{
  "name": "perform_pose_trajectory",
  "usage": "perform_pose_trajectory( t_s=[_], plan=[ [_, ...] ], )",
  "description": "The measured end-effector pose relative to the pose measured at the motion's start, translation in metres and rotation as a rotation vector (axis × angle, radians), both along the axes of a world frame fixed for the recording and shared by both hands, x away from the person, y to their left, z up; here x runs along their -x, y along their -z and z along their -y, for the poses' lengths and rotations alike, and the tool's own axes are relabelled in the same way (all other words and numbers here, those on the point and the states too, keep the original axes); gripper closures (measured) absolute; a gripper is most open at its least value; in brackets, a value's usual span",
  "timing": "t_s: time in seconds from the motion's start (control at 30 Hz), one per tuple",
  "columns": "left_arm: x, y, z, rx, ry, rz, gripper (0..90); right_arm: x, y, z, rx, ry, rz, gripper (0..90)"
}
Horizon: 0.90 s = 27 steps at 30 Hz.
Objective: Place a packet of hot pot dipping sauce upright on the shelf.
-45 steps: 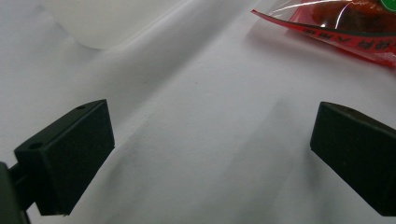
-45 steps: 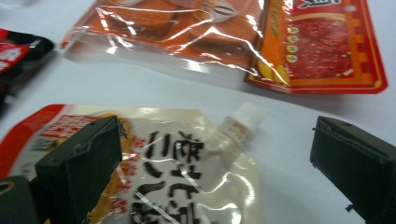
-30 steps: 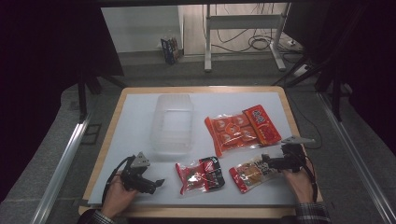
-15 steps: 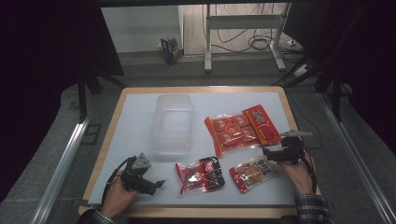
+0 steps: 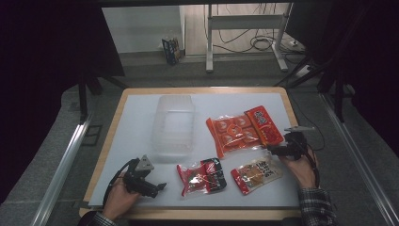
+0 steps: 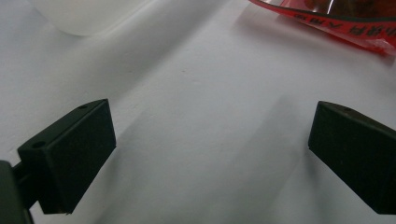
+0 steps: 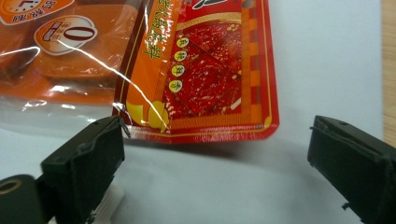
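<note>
My left tongs (image 5: 157,187) wait open on the table (image 5: 131,141). My right tongs (image 5: 273,149), open too, have moved up to the red snack pack (image 7: 210,74), so I can grab its near edge next.

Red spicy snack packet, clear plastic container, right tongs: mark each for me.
Red spicy snack packet (image 7: 212,70), right gripper view, middle of its printed face.
Clear plastic container (image 5: 173,123), high view, centre of its floor.
Right tongs (image 5: 275,149), high view, between the jaw tips.
</note>
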State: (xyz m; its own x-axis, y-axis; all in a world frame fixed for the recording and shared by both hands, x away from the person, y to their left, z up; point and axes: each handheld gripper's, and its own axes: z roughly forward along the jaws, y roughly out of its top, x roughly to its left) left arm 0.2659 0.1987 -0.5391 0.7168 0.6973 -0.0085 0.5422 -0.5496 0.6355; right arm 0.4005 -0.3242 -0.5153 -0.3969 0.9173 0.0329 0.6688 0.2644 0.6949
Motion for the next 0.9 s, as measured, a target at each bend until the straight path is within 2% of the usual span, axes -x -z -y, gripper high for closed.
perform_pose_trajectory(
  t_s=[0.3, 0.33, 0.47, 0.63, 0.73, 0.83, 0.9],
  plan=[
    [-0.001, 0.002, 0.001, -0.016, 0.003, -0.006, 0.6, -0.013, -0.001, -0.004, -0.061, -0.042, -0.025, 13.1],
    [0.000, 0.003, 0.003, -0.030, 0.008, -0.006, 0.6, -0.013, -0.003, -0.006, -0.070, -0.059, -0.022, 15.4],
    [0.000, 0.003, 0.004, -0.035, 0.014, -0.008, 0.5, -0.014, -0.008, -0.012, -0.066, -0.094, -0.006, 20.7],
    [0.000, 0.004, 0.004, -0.034, 0.016, -0.011, 0.5, -0.018, -0.014, -0.018, -0.087, -0.135, -0.039, 28.9],
    [-0.001, 0.004, 0.004, -0.032, 0.017, -0.013, 0.6, -0.022, -0.017, -0.023, -0.064, -0.153, -0.034, 35.2],
    [0.000, 0.004, 0.004, -0.032, 0.017, -0.014, 0.6, -0.029, -0.019, -0.026, -0.064, -0.157, -0.056, 39.4],
    [-0.001, 0.004, 0.004, -0.031, 0.018, -0.014, 0.6, -0.036, -0.018, -0.028, -0.053, -0.160, -0.054, 41.9]
  ],
)
